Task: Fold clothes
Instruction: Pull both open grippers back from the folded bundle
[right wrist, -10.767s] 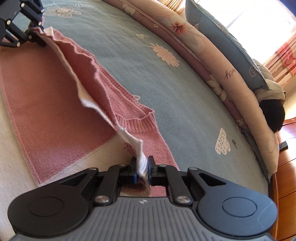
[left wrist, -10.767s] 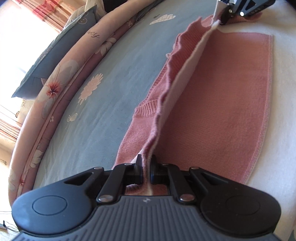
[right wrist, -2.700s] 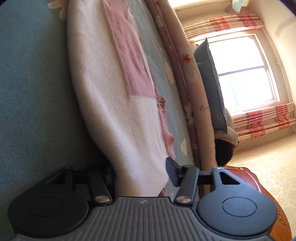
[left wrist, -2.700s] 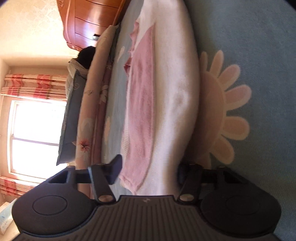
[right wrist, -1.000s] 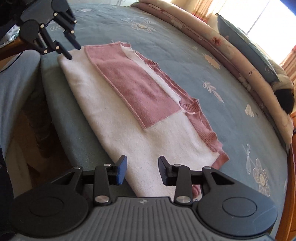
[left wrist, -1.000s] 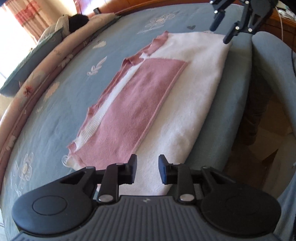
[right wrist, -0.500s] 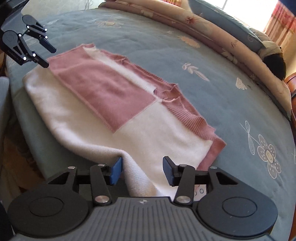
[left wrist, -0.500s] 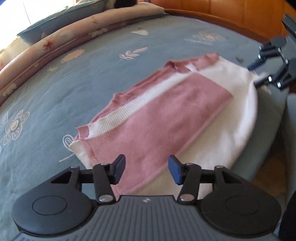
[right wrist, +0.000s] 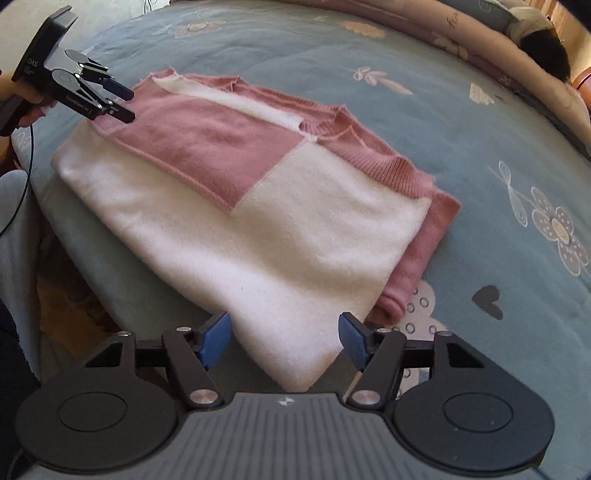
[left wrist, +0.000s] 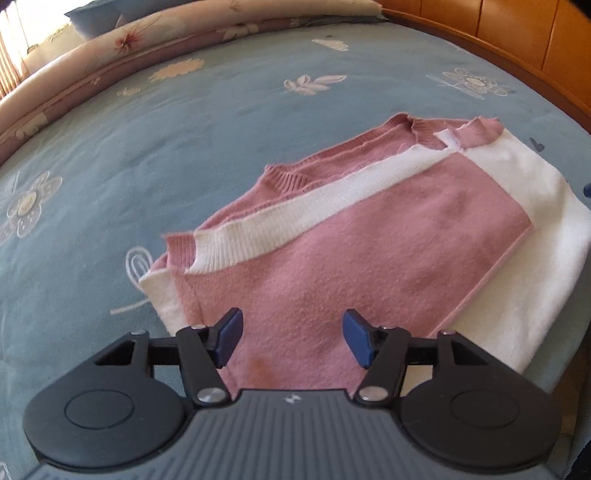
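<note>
On the blue flowered bedspread (right wrist: 424,122) lies one folded sweater (right wrist: 266,221), pink and white, close to the bed's near edge. From the right wrist view its white panel fills the middle and runs toward 6 o'clock, a pink rectangle sits on top toward 10 o'clock, and a pink ribbed edge shows along the 2 o'clock side. Two tools are in play. One, the right tool (right wrist: 283,338), hangs over the sweater's near white corner with its two blue pads (right wrist: 214,338) spread and opening wider; the white cloth lies between and below them, and neither pad presses on it. At 10 o'clock in the same view the left tool (right wrist: 123,103), held in a hand (right wrist: 22,99), hovers at the far pink corner of the sweater, fingers apart. Seen from the left wrist, the left tool's two blue pads stand wide and are opening further above the pink panel, gripping nothing; a white ribbed band crosses the sweater toward 10 o'clock, and the white part lies out at 3 o'clock. Along the far side of the bed, at 12 o'clock, runs one long rolled floral quilt (left wrist: 155,35), with one blue pillow (left wrist: 122,9) behind it. A wooden bed frame (left wrist: 517,40) curves along at 1 o'clock in the left view.
</note>
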Demonstrator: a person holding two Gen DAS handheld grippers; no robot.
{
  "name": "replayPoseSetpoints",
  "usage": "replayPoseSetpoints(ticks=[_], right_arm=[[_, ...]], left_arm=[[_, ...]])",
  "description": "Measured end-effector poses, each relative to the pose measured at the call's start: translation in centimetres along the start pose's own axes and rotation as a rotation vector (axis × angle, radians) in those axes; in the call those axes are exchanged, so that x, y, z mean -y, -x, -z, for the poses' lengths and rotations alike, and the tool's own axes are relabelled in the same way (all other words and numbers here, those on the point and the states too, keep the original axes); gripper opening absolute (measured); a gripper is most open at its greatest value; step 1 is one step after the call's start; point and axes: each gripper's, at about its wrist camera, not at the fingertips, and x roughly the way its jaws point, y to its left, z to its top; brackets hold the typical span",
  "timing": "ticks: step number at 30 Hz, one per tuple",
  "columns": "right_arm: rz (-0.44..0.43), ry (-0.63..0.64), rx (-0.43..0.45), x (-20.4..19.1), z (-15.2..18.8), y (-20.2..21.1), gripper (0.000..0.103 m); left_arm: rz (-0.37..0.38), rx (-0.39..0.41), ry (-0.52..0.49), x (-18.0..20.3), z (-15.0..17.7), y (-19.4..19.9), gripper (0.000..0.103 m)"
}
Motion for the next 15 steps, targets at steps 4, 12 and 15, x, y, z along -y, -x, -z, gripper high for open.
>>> replayPoseSetpoints(ticks=[4, 12, 15], right_arm=[[0.008, -0.067, 0.072, 0.2, -2.4, -0.8, 0.069], [0.105, -0.007, -0.027, -1.3, 1.3, -4.1, 0.069], [0.141, -0.051, 0.026, -1.1, 1.2, -2.0, 0.069]], left_arm=[[0.035, 0.056, -0.013, 2.4, -2.3, -0.1, 0.066], [-0.020, -0.002, -0.010, 3.0, 0.2, -1.4, 0.067], [-0.022, 0.016, 0.025, 2.7, 0.5, 0.1, 0.066]])
